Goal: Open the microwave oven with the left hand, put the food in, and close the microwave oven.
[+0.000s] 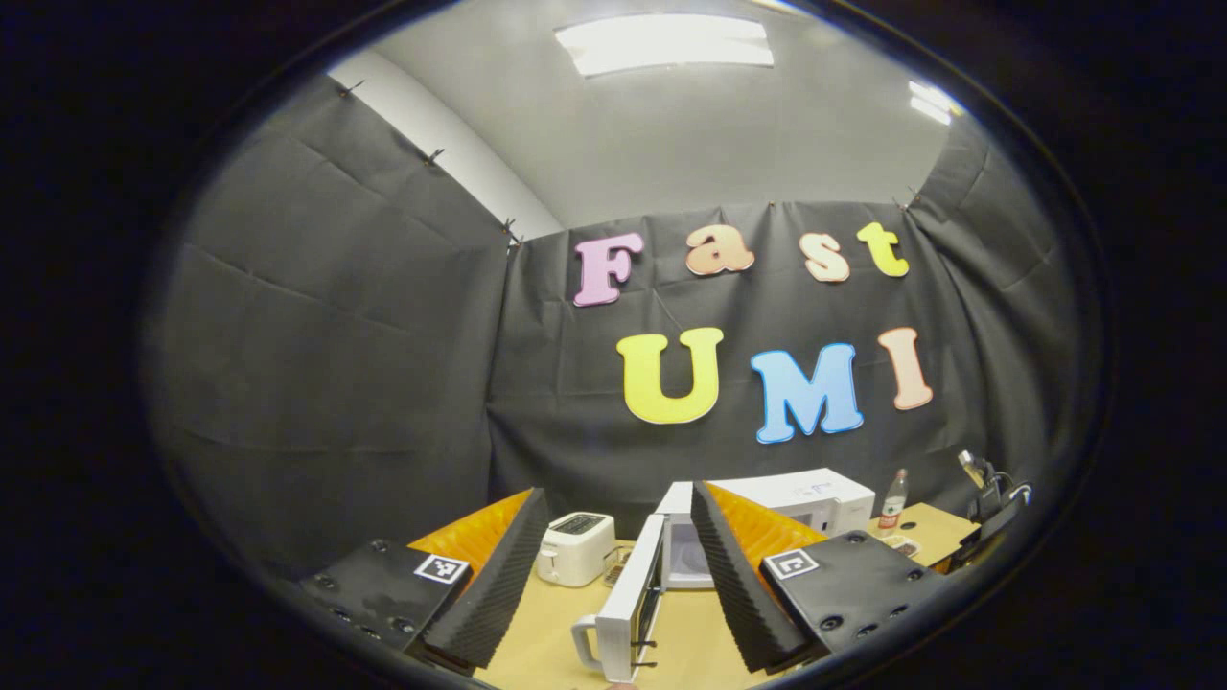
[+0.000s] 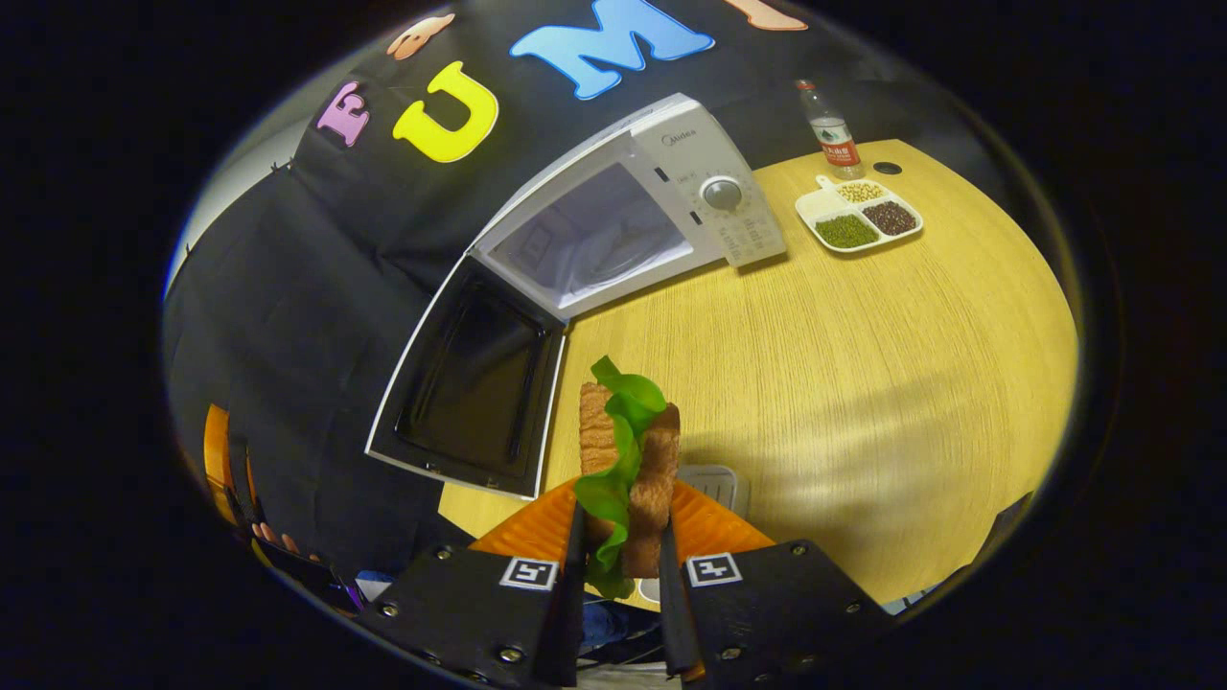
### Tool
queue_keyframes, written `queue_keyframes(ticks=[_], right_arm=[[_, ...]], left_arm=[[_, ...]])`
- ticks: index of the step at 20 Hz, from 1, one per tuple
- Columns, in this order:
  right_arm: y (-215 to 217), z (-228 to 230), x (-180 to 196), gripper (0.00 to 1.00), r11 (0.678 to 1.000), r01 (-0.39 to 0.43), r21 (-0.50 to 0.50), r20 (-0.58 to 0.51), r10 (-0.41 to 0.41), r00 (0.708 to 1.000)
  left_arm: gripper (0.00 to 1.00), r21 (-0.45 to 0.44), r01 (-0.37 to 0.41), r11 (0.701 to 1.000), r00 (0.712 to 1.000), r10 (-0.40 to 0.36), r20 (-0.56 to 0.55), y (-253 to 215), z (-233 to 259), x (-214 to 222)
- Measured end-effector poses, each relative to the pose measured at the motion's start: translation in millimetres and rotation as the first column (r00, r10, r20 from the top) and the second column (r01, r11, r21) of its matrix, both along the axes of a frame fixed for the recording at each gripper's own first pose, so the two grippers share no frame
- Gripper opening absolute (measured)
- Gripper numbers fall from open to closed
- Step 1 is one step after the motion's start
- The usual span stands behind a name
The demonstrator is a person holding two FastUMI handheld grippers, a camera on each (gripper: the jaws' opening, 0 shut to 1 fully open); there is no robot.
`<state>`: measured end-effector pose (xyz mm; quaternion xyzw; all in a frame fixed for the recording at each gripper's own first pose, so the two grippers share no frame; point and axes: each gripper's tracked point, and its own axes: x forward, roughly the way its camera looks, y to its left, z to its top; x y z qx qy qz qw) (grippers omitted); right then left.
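Note:
The white microwave (image 2: 671, 163) stands on the wooden table (image 2: 863, 383) with its door (image 2: 474, 383) swung wide open to the left and its cavity (image 2: 594, 235) empty. My right gripper (image 2: 623, 517) is shut on a sandwich (image 2: 628, 450) of toasted bread and green lettuce, held above the table a little short of the open door. In the left gripper view the same microwave (image 1: 815, 494) lies ahead, its door (image 1: 628, 599) edge-on with the handle (image 1: 585, 640) nearest me. My left gripper (image 1: 618, 491) is open and holds nothing, its fingers either side of the door but back from it.
A white toaster (image 1: 575, 548) sits left of the open door. A divided tray of beans (image 2: 858, 216) and a water bottle (image 2: 832, 129) stand to the right of the microwave. Black cloth walls close off the table's far side.

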<state>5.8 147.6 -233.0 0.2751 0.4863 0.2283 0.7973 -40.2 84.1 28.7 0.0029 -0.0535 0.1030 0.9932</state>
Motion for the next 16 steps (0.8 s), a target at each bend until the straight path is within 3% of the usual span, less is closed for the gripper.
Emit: queue_keyframes(ticks=[10, 16], right_arm=[[66.0, 14.3, 79.2, 0.34, 0.993, 0.113, 0.036, 0.13, -0.117, 0.985], [100.5, 5.9, 124.5, 0.34, 0.984, 0.177, 0.029, 0.182, -0.179, 0.967]], left_arm=[[0.94, 0.0, -0.003, 1.0, 1.0, 0.003, -0.001, 61.8, -5.2, 43.0], [0.97, -0.007, -0.037, 0.999, 0.999, 0.037, -0.022, 110.4, -20.6, 56.9]])
